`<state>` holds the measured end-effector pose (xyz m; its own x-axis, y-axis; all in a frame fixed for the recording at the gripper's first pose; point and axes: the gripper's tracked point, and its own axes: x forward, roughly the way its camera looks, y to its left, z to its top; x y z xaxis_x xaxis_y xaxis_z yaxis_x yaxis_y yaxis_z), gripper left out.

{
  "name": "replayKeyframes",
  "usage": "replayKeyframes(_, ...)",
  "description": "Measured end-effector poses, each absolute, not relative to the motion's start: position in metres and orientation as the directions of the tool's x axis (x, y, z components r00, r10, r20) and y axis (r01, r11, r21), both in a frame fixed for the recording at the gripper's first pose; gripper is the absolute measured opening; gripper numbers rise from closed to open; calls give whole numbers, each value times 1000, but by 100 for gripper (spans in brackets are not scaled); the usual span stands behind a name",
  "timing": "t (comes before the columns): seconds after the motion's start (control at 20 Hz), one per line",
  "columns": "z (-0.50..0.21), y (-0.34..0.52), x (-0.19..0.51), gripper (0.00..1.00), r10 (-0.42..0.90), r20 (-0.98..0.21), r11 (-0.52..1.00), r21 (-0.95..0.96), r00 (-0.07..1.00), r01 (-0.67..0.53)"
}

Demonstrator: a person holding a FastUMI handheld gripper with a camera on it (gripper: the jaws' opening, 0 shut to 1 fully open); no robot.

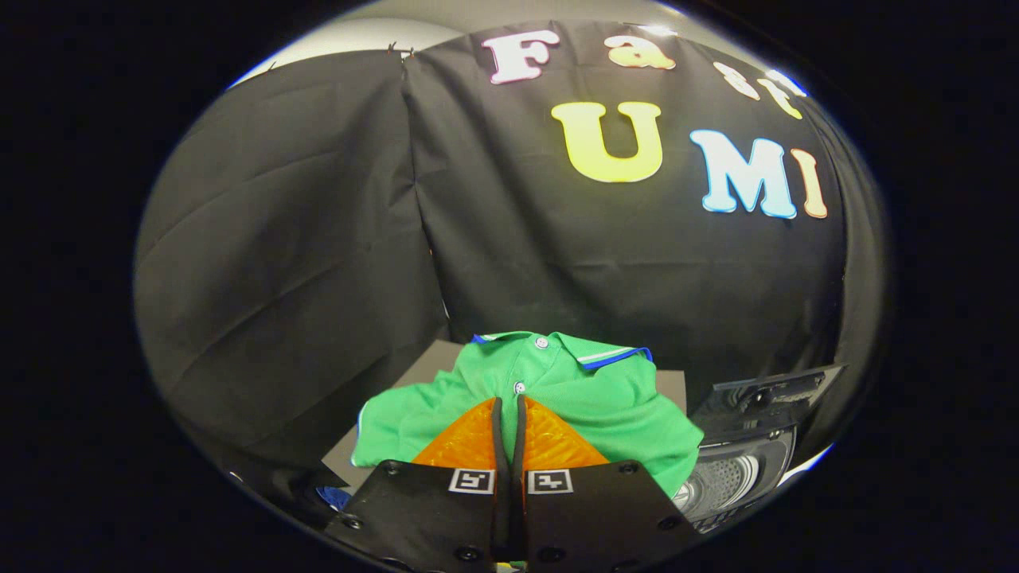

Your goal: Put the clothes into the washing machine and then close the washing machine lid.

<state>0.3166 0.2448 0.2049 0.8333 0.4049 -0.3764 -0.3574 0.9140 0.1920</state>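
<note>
— So where is the gripper [509, 406] at?

— Its fingers are pressed nearly together, with a pinch of the green polo shirt [605, 390] caught between the tips near the button placket. The rest of the shirt spreads out just ahead and to both sides, apparently lifted off the grey tabletop [434, 362] beyond it.

— And the washing machine [740, 469]?

— Down to the right of the fingers, lid [776, 398] up, drum open.

— What could go wrong?

— The hold looks thin, only a fold of cloth. If the swing to the right is quick, the fabric may slip free and drop short of the drum. A trailing sleeve or hem could also drape over the rim, and then the lid would not close cleanly. I would guess the loose cloth needs to be well over the opening before the fingers part.
</note>
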Motion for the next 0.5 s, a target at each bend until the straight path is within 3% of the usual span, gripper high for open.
replayKeyframes(0.15, 234, 230, 314, 1, 413, -298, 910, 179, 861, -374)
replayKeyframes(0.5, 254, 176, 312, 1, 396, -254, 917, 161, 883, -365)
